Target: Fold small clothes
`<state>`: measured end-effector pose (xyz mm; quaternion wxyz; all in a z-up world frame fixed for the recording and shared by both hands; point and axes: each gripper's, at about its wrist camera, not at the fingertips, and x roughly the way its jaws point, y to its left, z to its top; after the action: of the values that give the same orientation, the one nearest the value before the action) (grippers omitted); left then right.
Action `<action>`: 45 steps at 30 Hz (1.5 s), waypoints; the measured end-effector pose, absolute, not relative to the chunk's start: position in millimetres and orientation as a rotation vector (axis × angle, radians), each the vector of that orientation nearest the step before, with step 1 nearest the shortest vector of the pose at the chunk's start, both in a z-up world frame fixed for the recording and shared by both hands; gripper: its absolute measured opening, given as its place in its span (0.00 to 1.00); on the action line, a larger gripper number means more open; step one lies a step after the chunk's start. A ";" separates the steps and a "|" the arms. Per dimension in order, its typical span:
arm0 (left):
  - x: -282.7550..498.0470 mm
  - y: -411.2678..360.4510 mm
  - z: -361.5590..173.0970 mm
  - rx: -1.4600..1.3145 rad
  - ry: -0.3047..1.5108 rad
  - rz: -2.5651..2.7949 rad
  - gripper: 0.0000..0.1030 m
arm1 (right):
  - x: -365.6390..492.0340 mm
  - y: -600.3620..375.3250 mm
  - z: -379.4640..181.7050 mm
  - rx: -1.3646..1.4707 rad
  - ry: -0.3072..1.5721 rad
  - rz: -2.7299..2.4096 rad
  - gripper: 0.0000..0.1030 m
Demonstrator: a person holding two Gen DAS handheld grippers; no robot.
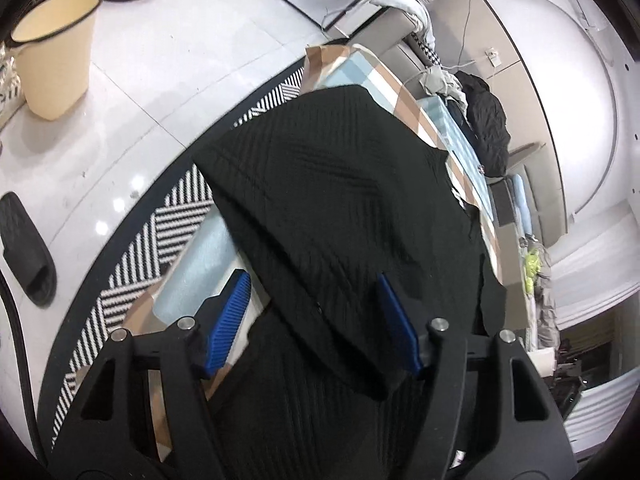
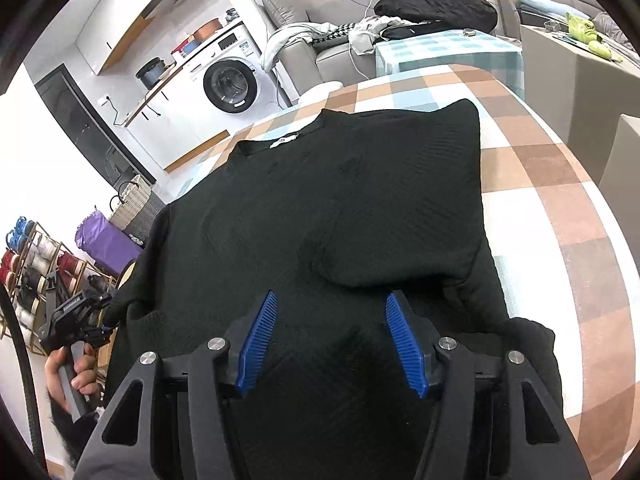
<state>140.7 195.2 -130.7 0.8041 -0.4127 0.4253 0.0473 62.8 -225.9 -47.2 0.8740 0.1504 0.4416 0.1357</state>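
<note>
Black top (image 2: pixel 320 208) under both wrists — only right view shows its collar label (image 2: pixel 285 142).

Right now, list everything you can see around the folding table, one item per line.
Black top: one, black, spread on the table, one side folded over.
Tablecloth: one, brown, white and blue checks, covers the table.
Washing machine: one, white, far wall.
Bucket: one, cream, on the floor.
Slipper: one, black, on the floor.
Rug: one, black and white stripes, under the table.
Left gripper: black, blue pads, sleeve fabric between open jaws.
Right gripper: black, blue pads, open over the top.
</note>
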 end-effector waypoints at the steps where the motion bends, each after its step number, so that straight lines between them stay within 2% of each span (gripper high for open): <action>1: 140.4 195.7 -131.4 -0.890 0.908 0.093 0.61 | 62.0 -225.5 -47.4 0.313 0.922 0.286 0.57; 4: 147.9 199.0 -133.5 -0.921 0.881 0.096 0.61 | 60.9 -224.0 -48.2 0.313 0.920 0.293 0.57; 5: 152.3 200.5 -134.0 -0.917 0.866 0.119 0.55 | 60.3 -224.1 -48.2 0.316 0.918 0.294 0.57; 6: 155.3 200.8 -132.7 -0.897 0.857 0.148 0.44 | 59.2 -224.4 -48.1 0.318 0.916 0.295 0.57; 7: 155.7 200.8 -130.9 -0.873 0.849 0.166 0.38 | 57.5 -225.3 -47.6 0.319 0.913 0.289 0.57; 9: 166.4 198.2 -127.1 -0.823 0.841 0.196 0.08 | 53.4 -229.6 -45.9 0.319 0.902 0.278 0.57; 10: 170.7 197.2 -124.2 -0.799 0.836 0.212 0.03 | 51.7 -231.9 -44.8 0.322 0.895 0.272 0.57; 16: 199.0 185.8 -69.9 -0.600 0.742 0.248 0.02 | 42.9 -245.5 -43.3 0.357 0.869 0.246 0.57; 22: 264.1 118.5 0.2 -0.384 0.699 0.083 0.02 | 35.5 -258.2 -39.3 0.394 0.847 0.239 0.57; 28: 316.2 9.2 -3.6 -0.268 0.821 -0.260 0.05 | 26.7 -268.2 -30.0 0.372 0.837 0.210 0.58; 29: 317.0 0.8 -7.0 -0.254 0.828 -0.269 0.17 | 26.0 -269.9 -29.4 0.369 0.839 0.204 0.61; 30: 316.1 -3.0 -9.8 -0.241 0.843 -0.269 0.38 | 24.9 -272.0 -28.8 0.370 0.841 0.198 0.61; 32: 306.8 0.5 -13.9 -0.250 0.837 -0.241 0.53 | 21.0 -277.7 -26.0 0.376 0.833 0.187 0.61; 38: 256.4 49.7 -37.6 -0.321 0.838 -0.074 0.53 | 16.8 -284.3 -26.5 0.380 0.826 0.170 0.62; 41: 224.2 78.1 -57.6 -0.351 0.845 -0.023 0.57 | 17.9 -280.6 -27.4 0.355 0.835 0.174 0.62; 45: 219.7 81.1 -77.4 -0.344 0.886 -0.035 0.57 | 19.0 -276.2 -25.4 0.337 0.847 0.172 0.62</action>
<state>219.7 81.1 -77.4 0.8891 -0.1655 0.4265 -0.0167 19.0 -276.2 -25.4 0.8943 0.1624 0.4087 0.0832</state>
